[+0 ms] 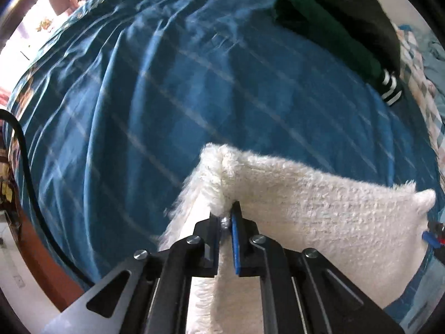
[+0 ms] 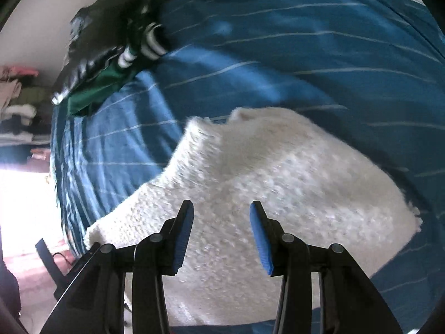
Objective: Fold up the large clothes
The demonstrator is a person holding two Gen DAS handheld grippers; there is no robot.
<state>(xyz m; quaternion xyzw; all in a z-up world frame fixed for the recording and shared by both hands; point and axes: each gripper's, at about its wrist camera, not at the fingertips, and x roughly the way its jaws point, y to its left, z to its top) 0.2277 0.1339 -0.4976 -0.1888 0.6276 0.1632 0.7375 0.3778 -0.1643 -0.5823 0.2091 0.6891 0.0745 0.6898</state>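
Your left gripper (image 1: 225, 217) is pinched tight on a raised fold of the white fuzzy sweater (image 1: 306, 208), the pads closed on a thin ridge of knit near one edge. Your right gripper (image 2: 221, 208) hangs over the same sweater with its jaws parted and nothing between them; its pads look clear of the fabric.

The sweater lies bunched on the blue striped bedsheet (image 1: 167, 97), towards your side of the bed. Judge it as soft, limp and fairly light: it will sag and stretch from a single pinch, and the fluffy pile may slip from a shallow bite. Take hold at a hem or shoulder edge with the right, well apart from the left, so the cloth hangs flat between both.

A dark green and black garment (image 1: 333, 36) lies at the far side. No containers are in view.
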